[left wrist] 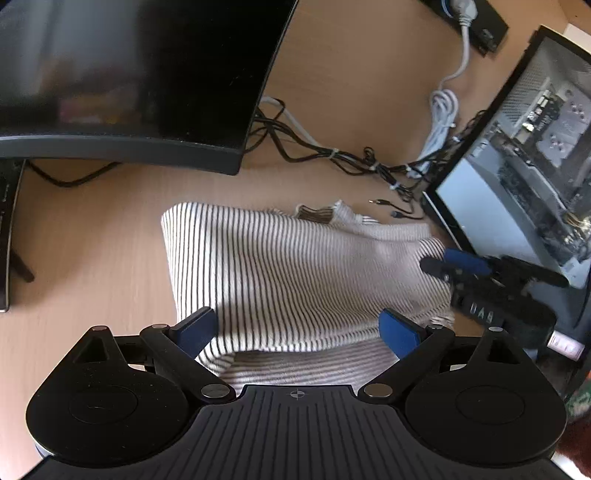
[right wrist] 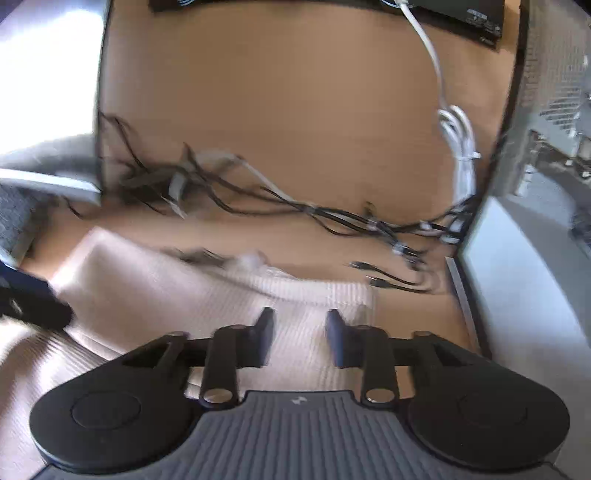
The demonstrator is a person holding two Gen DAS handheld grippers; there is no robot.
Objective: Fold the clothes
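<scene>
A white garment with thin dark stripes lies folded over on the wooden desk. My left gripper is open wide just above its near edge, holding nothing. My right gripper shows at the garment's right edge in the left wrist view. In the right wrist view, which is blurred, the right gripper is partly open over the garment, with nothing between its pads. The left gripper shows at the left edge there.
A curved black monitor stands at the back left. A tangle of black and white cables runs along the desk behind the garment. An open computer case stands on the right. A black power strip lies at the far back.
</scene>
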